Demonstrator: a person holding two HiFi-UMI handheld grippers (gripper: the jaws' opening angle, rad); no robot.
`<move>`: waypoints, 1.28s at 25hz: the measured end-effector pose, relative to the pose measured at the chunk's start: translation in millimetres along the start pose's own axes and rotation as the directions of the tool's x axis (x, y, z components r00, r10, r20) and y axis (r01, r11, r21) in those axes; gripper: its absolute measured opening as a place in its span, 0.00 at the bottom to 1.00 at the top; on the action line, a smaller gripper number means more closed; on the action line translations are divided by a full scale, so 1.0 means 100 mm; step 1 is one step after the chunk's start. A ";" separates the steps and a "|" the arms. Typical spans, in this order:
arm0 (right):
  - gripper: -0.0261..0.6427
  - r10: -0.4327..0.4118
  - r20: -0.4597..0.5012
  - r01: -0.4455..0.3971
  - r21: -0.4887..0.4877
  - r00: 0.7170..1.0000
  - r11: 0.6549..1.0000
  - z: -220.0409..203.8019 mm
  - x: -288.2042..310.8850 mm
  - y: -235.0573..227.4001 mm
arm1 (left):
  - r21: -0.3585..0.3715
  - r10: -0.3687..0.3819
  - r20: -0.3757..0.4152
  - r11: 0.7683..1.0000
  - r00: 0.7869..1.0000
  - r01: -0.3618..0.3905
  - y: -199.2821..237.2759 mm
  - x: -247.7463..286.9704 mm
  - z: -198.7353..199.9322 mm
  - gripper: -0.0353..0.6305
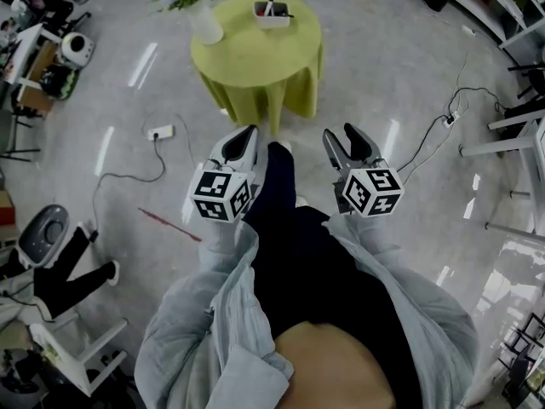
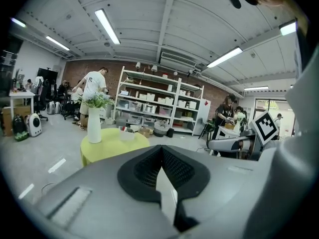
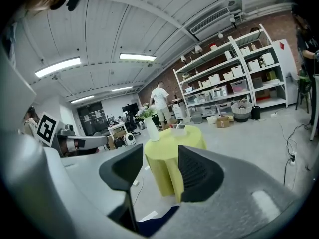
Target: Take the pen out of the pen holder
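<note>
A round table [image 1: 255,58] under a yellow-green cloth stands ahead of me on the grey floor. Near its far edge sits a small white pen holder [image 1: 272,14] with a dark pen [image 1: 270,5] sticking up. A white vase of flowers [image 1: 205,22] stands at the table's left side. Both grippers hang in the air well short of the table, pointing at it. My left gripper [image 1: 245,136] is shut, its pads meeting with nothing between them [image 2: 160,151]. My right gripper [image 1: 345,140] is open and empty; table, vase [image 3: 151,126] and pen holder [image 3: 179,129] show between and above its jaws [image 3: 159,166].
A power strip [image 1: 160,132] with cables lies on the floor left of the table, and another [image 1: 449,119] to the right. A thin red stick [image 1: 170,226] lies near my left side. White tables [image 1: 519,126] stand at right; shelves [image 2: 159,103] and people [image 2: 93,91] are behind the table.
</note>
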State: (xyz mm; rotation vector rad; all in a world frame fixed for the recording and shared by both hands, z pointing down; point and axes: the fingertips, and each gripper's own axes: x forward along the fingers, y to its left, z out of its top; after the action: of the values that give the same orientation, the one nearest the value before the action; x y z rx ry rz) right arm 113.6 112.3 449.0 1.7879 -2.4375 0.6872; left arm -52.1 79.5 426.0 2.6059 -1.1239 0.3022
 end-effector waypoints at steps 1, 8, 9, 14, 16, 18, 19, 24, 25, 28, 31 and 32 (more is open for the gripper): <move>0.36 0.002 -0.002 -0.002 -0.002 1.000 1.000 -0.02 0.02 0.00 | -0.003 -0.001 -0.002 1.000 1.000 0.001 0.01 0.02 -0.03 0.08; 0.36 0.012 -0.010 -0.013 -0.007 1.000 1.000 0.11 0.34 -0.13 | 0.000 -0.016 0.006 1.000 1.000 0.016 0.18 0.37 0.10 0.08; 0.36 0.013 -0.009 -0.013 -0.006 1.000 1.000 0.15 0.41 -0.16 | 0.002 -0.017 0.006 1.000 1.000 0.017 0.23 0.44 0.15 0.08; 0.36 0.017 -0.012 -0.017 -0.007 1.000 1.000 0.43 0.91 -0.35 | -0.001 -0.017 0.008 1.000 1.000 0.017 0.57 0.89 0.41 0.08; 0.36 0.014 -0.007 -0.014 -0.005 1.000 1.000 0.57 1.13 -0.42 | 0.003 -0.018 0.013 1.000 1.000 0.018 0.74 1.08 0.56 0.08; 0.36 0.014 -0.001 -0.014 -0.009 1.000 1.000 0.73 1.36 -0.47 | 0.010 -0.021 0.019 1.000 1.000 0.021 0.90 1.27 0.72 0.08; 0.36 0.015 0.001 -0.015 -0.014 1.000 1.000 0.80 1.47 -0.50 | 0.015 -0.024 0.022 1.000 0.999 0.023 0.98 1.37 0.79 0.08; 0.36 -0.005 0.036 0.006 -0.028 0.999 1.000 1.21 1.98 -0.65 | 0.045 -0.035 0.026 0.998 0.999 0.034 1.34 1.83 1.14 0.08; 0.36 -0.007 0.040 0.008 -0.029 0.999 1.000 1.27 2.06 -0.67 | 0.048 -0.040 0.026 0.998 0.999 0.039 1.39 1.91 1.20 0.08; 0.36 -0.017 0.043 0.019 -0.027 0.999 0.999 1.42 2.28 -0.77 | 0.052 -0.055 0.026 0.997 0.998 0.054 1.54 2.14 1.34 0.08; 0.36 -0.031 0.042 0.032 -0.022 0.999 0.999 1.52 2.49 -0.87 | 0.051 -0.070 0.027 0.996 0.997 0.069 1.69 2.36 1.46 0.08; 0.37 -0.034 0.041 0.035 -0.021 0.999 0.999 1.54 2.56 -0.90 | 0.050 -0.076 0.027 0.996 0.997 0.075 1.73 2.43 1.49 0.08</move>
State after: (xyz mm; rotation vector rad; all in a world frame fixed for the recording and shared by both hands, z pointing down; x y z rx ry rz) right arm 145.2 -196.2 412.9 1.8499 -2.4232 0.6252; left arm -4.1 -248.2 390.5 2.6961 -1.0369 0.2795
